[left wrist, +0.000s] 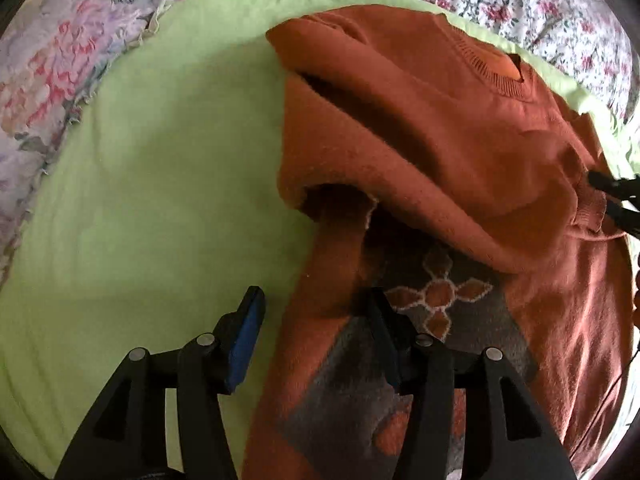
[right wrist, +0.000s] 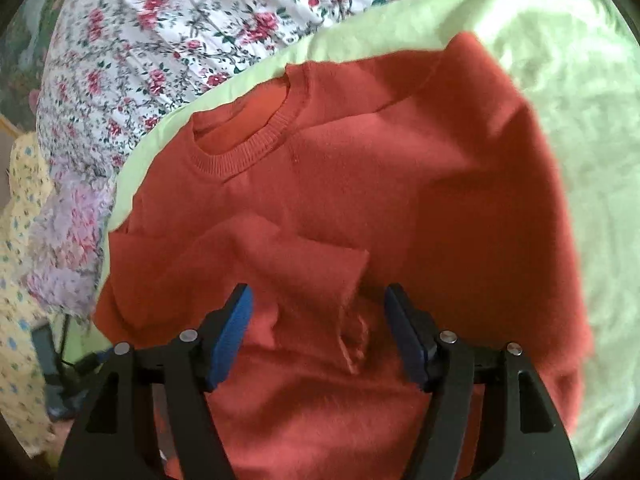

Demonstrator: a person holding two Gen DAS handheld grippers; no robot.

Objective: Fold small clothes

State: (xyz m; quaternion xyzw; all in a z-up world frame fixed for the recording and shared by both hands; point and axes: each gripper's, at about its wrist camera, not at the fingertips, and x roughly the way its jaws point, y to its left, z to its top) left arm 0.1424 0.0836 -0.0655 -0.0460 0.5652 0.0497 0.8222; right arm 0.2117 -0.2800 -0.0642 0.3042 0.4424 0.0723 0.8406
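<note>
- While the sweater (left wrist: 440, 128) lies on the green sheet (left wrist: 160, 160), we hold both tools over it.
- Our left tool (left wrist: 316, 320) gapes, gripping nothing.
- Our right tool (right wrist: 318, 320) gapes around a folded sleeve (right wrist: 304, 272), pads clear.

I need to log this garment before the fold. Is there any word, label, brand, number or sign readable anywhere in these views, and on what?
None readable in either view.
Sweater: no tag or lettering shows at the collar; the front bears only a knitted flower motif, not text.
Green sheet: plain.
Floral cover: printed flowers only, no words.
</note>
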